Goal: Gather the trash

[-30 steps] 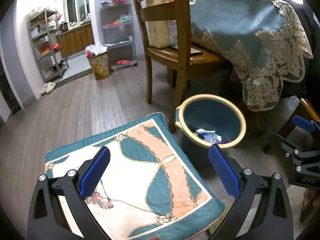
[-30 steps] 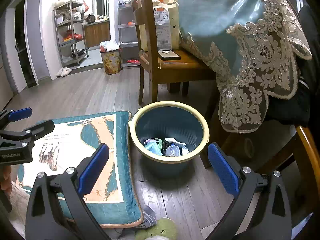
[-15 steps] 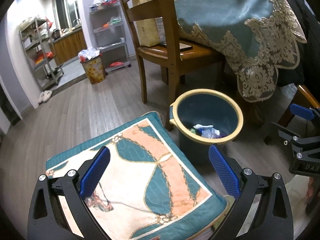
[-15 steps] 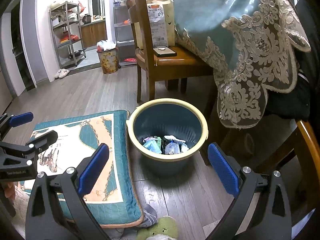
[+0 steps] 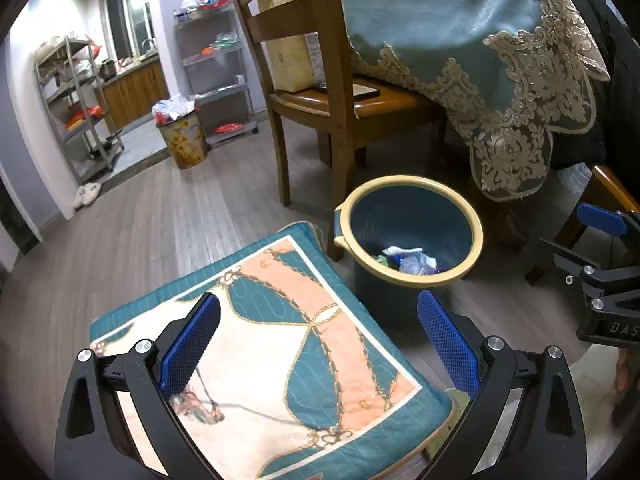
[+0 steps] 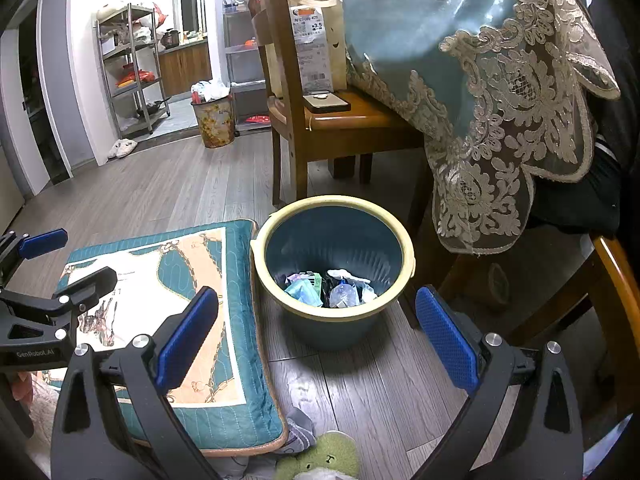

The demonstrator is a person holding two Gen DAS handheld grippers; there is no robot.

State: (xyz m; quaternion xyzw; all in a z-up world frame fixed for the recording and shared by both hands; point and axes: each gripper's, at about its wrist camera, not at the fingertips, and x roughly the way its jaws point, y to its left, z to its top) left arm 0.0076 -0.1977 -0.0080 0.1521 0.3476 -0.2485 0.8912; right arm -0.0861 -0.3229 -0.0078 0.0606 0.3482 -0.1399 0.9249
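I held my right claw [image 6: 316, 338] spread and empty, the bin [image 6: 334, 322] just ahead between its fingers, wrappers [image 6: 332, 288] already at the bottom. My left claw [image 5: 318, 340], also spread and empty, hovered over the cushion [image 5: 280, 344], bin ahead to its right.

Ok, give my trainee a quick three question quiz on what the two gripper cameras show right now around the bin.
1. True or false: the teal bin is empty.
2. Which lies directly left of the bin in the right wrist view? A) patterned cushion B) a broom C) a shoebox
3. Fill in: the fingers of the left gripper and the right gripper are both ____ and hold nothing.

Key:
1. False; crumpled wrappers lie at its bottom.
2. A
3. open
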